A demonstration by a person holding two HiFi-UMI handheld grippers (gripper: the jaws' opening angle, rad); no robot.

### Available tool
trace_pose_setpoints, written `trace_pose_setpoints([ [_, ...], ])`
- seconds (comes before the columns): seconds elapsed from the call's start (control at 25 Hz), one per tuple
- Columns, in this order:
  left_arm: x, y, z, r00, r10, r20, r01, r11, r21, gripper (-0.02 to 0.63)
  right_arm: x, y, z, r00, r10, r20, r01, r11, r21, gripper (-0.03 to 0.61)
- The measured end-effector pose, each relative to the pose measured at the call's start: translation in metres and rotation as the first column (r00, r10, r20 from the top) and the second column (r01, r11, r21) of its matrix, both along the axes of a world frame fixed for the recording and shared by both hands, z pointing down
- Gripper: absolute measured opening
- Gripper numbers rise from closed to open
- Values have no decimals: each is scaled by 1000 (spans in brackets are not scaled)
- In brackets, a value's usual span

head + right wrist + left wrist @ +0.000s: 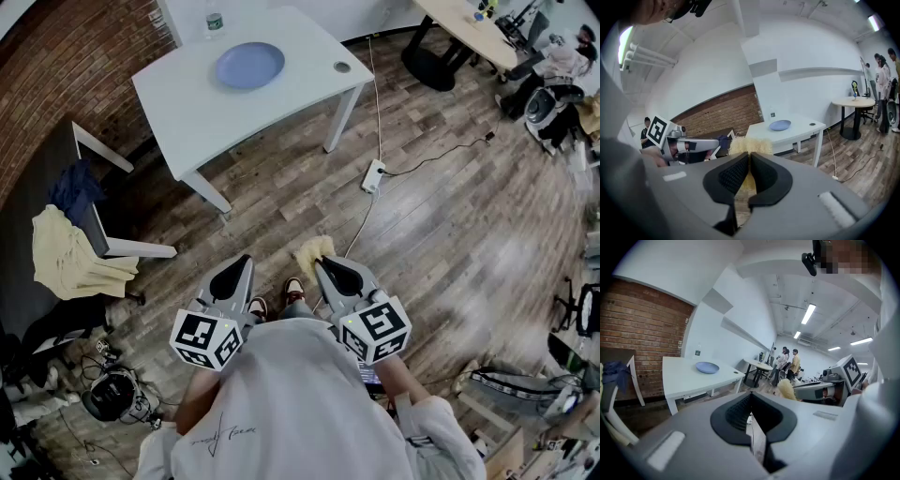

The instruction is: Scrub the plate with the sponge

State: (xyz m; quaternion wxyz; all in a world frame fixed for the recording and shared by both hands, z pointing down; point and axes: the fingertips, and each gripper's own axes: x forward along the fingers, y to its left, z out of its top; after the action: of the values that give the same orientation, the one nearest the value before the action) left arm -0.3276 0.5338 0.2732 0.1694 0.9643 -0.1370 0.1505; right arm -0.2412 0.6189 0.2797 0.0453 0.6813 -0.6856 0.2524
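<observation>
Even light from ceiling strips (pixel 808 314), heavy fisheye warp, dark vignetted corners.

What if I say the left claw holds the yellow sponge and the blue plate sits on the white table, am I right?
Not quite. The right claw, not the left claw, holds the yellow sponge; the right gripper view shows its jaws shut on it. The blue plate does sit on the white table.

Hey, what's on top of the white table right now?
A blue plate, a bottle at the far edge and a small round disc. Whatever lies under the plate is hidden.
</observation>
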Motion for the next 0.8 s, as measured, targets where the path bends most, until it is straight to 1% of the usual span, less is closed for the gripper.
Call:
trace_pose_setpoints([
  [0.2,31,8,-2,1000,-26,2,26,999,24,11,34,8,3,1000,-10,14,10,1000,22,17],
  [0.32,39,9,-5,999,-38,4,38,998,45,14,47,12,10,999,-10,32,10,1000,20,17],
  [0.44,44,-2,-9,998,-63,9,63,996,60,14,56,10,14,999,-21,33,20,1000,18,18],
  [0.52,45,-11,-8,996,-86,13,85,995,53,14,63,6,14,998,-23,50,22,999,29,20],
  [0.64,45,-29,-2,993,-120,21,120,992,31,14,76,-6,14,994,-22,106,16,999,49,23],
  [0.72,48,-41,6,990,-136,28,136,991,12,14,84,-15,16,990,-24,137,17,999,49,25],
  [0.8,54,-53,13,990,-141,29,141,990,-4,12,92,-26,19,989,-28,146,22,999,38,25],
])
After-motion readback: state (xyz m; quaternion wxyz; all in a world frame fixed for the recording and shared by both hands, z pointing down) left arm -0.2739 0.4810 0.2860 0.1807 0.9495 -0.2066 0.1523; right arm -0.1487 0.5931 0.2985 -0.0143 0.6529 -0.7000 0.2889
